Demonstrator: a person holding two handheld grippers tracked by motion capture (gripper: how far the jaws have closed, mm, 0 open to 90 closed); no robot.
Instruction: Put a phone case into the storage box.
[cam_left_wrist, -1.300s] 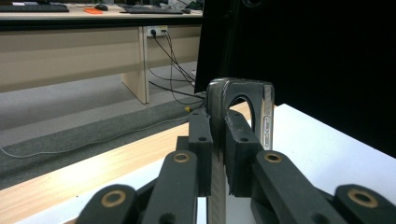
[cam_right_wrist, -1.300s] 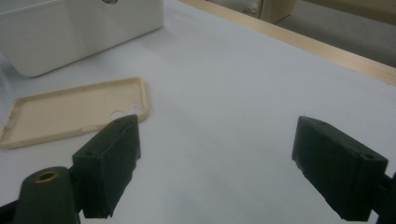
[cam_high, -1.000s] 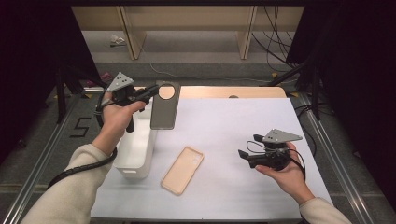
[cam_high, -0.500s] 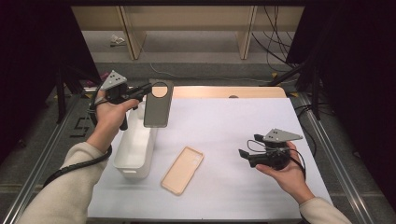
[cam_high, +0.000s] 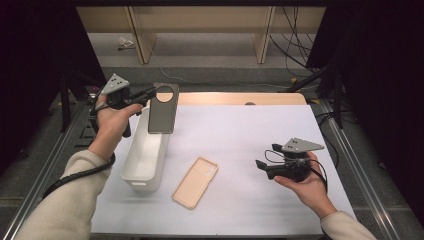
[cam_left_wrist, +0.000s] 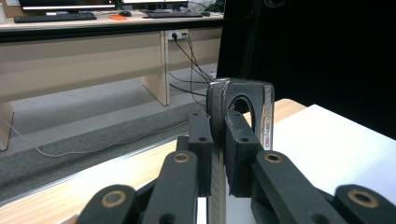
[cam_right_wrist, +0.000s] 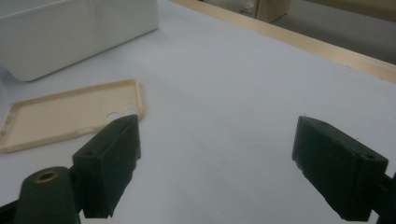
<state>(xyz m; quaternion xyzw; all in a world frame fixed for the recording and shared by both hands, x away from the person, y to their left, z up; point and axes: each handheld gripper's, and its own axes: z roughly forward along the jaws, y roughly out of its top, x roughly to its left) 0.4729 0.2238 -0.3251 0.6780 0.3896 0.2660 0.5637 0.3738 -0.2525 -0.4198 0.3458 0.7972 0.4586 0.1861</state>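
**Dark phone case up in the air, beige one flat on the mat**

Black jaws on the left gripper (cam_high: 148, 93) are pinched tight on a dark phone case (cam_high: 163, 108), gripping it near the end with the big round camera cutout. The left hand (cam_high: 113, 120) is raised above the far left of the table, forearm angled up from the bottom left corner. The case hangs upright over the far end of the white bin (cam_high: 146, 159). In the left gripper view the case (cam_left_wrist: 240, 109) stands edge-on, clamped between both pads.

Just right of the bin, a beige phone case (cam_high: 195, 181) lies open side up on the white mat (cam_high: 250, 135).

Further right, the right hand (cam_high: 306, 182) sits low over the mat, palm up, gripper pointing left toward the beige case. The right gripper (cam_right_wrist: 215, 161) has its jaws spread wide with nothing between them, well apart from the case.
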